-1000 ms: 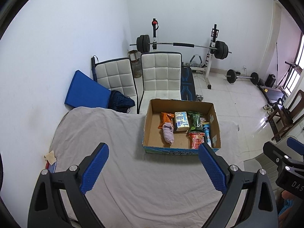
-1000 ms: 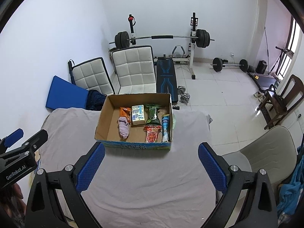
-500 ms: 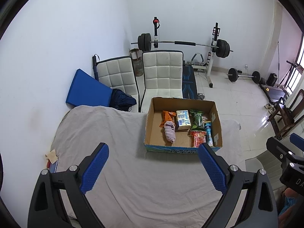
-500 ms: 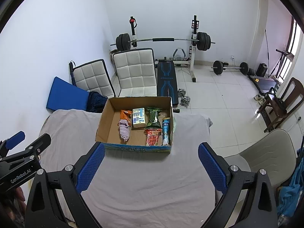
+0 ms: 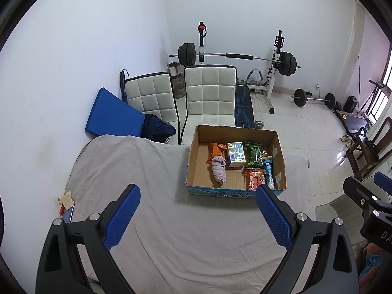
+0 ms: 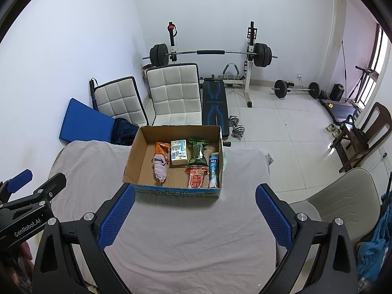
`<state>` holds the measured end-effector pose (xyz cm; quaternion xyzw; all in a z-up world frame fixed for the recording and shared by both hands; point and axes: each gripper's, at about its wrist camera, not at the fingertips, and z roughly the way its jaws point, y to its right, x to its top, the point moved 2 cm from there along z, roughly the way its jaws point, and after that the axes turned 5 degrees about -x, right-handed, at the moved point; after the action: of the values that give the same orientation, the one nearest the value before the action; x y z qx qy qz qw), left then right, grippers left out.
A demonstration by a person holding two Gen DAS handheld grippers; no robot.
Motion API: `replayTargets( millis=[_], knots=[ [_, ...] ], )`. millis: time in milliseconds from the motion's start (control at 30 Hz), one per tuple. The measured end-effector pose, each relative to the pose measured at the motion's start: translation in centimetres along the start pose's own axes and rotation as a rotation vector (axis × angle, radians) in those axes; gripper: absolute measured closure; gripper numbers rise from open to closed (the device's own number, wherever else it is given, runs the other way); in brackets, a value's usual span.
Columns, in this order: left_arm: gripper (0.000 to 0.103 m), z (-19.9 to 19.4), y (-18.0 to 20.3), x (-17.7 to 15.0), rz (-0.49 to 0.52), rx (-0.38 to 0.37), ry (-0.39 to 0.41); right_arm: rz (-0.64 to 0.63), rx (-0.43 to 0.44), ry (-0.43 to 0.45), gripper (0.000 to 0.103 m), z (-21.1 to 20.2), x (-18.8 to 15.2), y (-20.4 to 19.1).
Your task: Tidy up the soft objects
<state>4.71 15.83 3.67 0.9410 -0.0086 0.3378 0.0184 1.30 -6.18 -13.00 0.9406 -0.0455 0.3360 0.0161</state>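
Observation:
An open cardboard box (image 5: 193, 161) (image 6: 133, 156) stands on a table covered with a grey cloth (image 5: 137, 171) (image 6: 186, 232). Inside lie a pink sock (image 5: 218, 170) (image 6: 160, 167), an orange packet (image 5: 214, 150), a white and blue pack (image 5: 235, 154) (image 6: 178, 152), a green packet (image 5: 254, 154) (image 6: 199, 155), a red packet (image 5: 256, 180) (image 6: 196, 177) and a blue tube (image 5: 269, 171) (image 6: 213, 169). My left gripper (image 5: 198, 210) is open and empty, held above the cloth short of the box. My right gripper (image 6: 194, 210) is open and empty, also short of the box.
Two white padded chairs (image 5: 208, 98) and a blue mat (image 5: 110, 115) stand behind the table. A barbell rack (image 5: 235, 56) and bench are at the back wall. A grey chair (image 6: 343, 196) is right of the table. A paper scrap (image 5: 66, 198) lies at the left edge.
Both grippers have drawn back and up a little, so the box looks slightly farther away. Both stay open and empty. The box contents have not moved.

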Motion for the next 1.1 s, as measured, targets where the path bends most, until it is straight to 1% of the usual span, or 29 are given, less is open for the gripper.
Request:
replayTargets(
  millis=[1100],
  knots=[
    [0.007, -0.45, -0.11, 0.07, -0.004, 0.0, 0.0, -0.017, -0.009, 0.005, 0.003, -0.25, 0.23, -0.72]
  ],
)
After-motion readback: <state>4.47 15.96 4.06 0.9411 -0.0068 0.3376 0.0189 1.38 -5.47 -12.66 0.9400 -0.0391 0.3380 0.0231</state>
